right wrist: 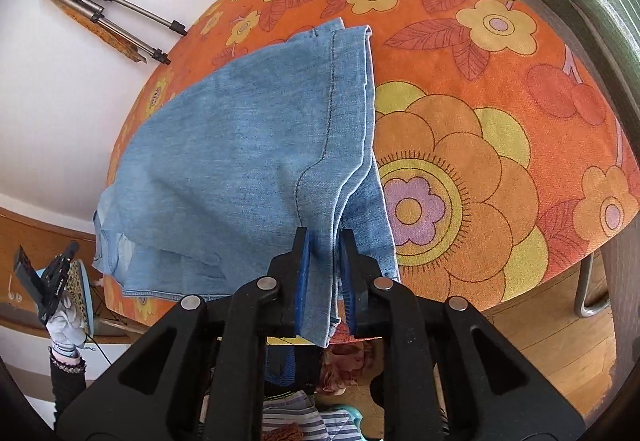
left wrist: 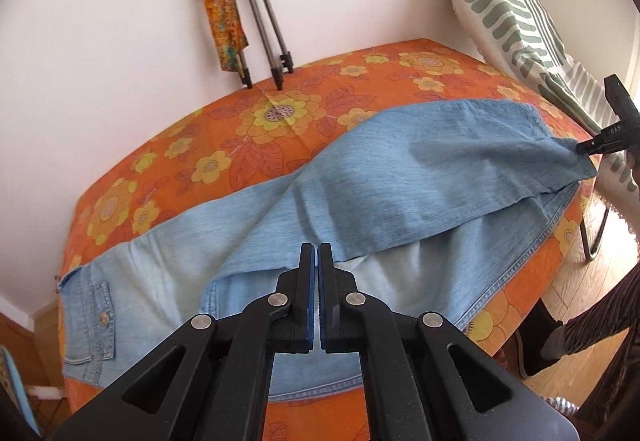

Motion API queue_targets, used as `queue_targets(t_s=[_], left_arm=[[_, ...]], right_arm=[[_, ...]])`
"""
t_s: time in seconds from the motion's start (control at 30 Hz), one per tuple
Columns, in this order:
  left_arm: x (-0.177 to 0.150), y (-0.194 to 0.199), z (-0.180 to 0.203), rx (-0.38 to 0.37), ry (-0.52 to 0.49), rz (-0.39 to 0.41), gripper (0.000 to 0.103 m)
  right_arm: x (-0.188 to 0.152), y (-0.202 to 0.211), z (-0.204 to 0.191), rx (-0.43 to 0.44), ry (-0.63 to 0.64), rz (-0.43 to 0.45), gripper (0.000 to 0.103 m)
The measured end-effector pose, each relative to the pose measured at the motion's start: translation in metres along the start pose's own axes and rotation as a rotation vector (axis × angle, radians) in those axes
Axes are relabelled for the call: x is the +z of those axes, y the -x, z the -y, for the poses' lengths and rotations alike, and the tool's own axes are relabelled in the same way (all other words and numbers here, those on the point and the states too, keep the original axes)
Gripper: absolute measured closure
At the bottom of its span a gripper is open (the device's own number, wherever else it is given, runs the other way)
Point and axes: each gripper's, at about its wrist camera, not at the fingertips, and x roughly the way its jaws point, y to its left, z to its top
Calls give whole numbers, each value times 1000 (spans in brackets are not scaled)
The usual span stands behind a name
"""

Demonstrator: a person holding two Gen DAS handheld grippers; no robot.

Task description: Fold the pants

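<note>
The light blue denim pants (left wrist: 400,177) lie on a bench draped in an orange cloth printed with yellow flowers (left wrist: 280,109). Their long axis runs across the left wrist view, with the waist and a buttoned back pocket at the lower left and the hems at the far right. One leg is folded back over the other, showing a darker, softly wrinkled face with stitched seams.

The left hand-held gripper (left wrist: 319,253), black with blue pads, tilts steeply down over the pants with its jaws closed together; no cloth shows between them.

The right hand-held gripper (right wrist: 325,241) also angles down, at the hem end. The layered hem edge hangs between its fingers, which stand slightly apart; the left pad touches the cloth, the right pad shows a gap.

A metal tripod (left wrist: 260,9) leans on the white wall, and a green-striped cushion (left wrist: 504,1) stands at the right.
</note>
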Motion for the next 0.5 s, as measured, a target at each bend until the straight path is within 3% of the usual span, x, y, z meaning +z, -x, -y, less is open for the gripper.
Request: queue_targets(t_s=[0.03,0.1,0.13,0.27,0.43,0.5], left_arm=[[4,-3,16,-24,-38,1,93],[10,-10,45,-51,-116,0,81],[12,-14,56,-63,-147,-6,74],[12,-25,70,-65,-188,-28,74],[1,-29,44,-21,-160,-60,71],[-8,-30,30,4,-147,-82,68]], right_arm=[[-2,3,1,1,-10,12,69],[-11,10,4,19,-35,34,58],[-16,11,6,34,-51,35,58],[-39,7,8,53,-57,-3,58],[-55,0,0,73,-56,-30,58],[-57,3,-10,7,-18,3,58]])
